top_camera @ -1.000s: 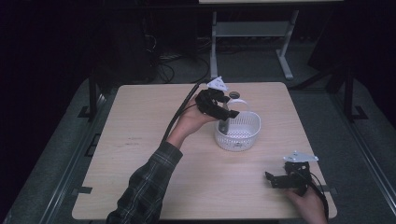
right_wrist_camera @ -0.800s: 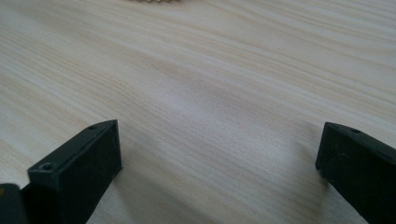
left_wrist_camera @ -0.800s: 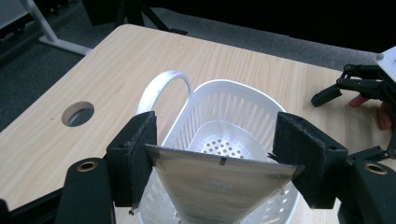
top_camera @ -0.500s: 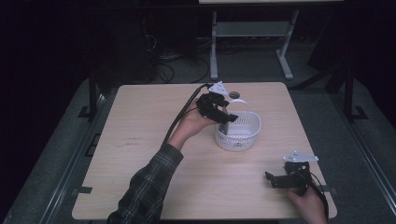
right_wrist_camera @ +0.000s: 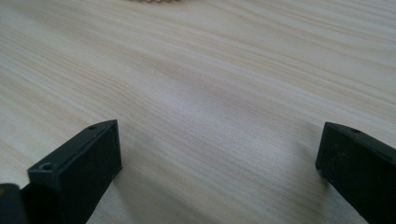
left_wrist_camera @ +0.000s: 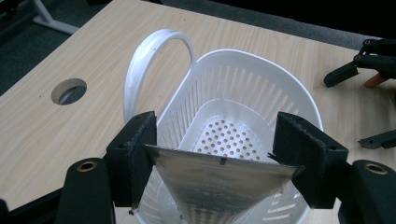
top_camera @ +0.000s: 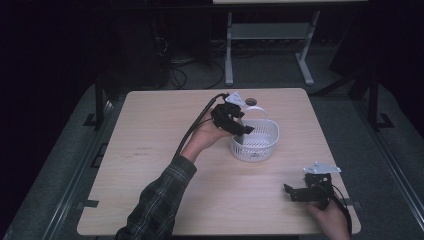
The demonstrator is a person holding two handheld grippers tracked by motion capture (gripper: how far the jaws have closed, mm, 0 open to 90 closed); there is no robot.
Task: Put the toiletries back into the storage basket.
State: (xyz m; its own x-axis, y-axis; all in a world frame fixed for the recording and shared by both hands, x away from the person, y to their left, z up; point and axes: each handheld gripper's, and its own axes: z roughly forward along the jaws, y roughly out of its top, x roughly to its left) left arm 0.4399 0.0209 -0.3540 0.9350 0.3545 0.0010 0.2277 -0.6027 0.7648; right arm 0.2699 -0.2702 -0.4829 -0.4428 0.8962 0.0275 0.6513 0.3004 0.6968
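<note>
Between the left gripper's (left_wrist_camera: 215, 163) jaws sits a flat silvery packet (left_wrist_camera: 219, 179), pinched at both edges and hanging right over the mouth of the white slotted basket (left_wrist_camera: 243, 121), which stands near the middle of the wooden table (top_camera: 150, 150) and looks empty inside. So the pickup looks done and the drop into the basket is what's left, I'd say. Off near the front right corner, the right gripper (top_camera: 306, 189) rests low over bare wood, jaws spread wide and holding nothing.
</note>
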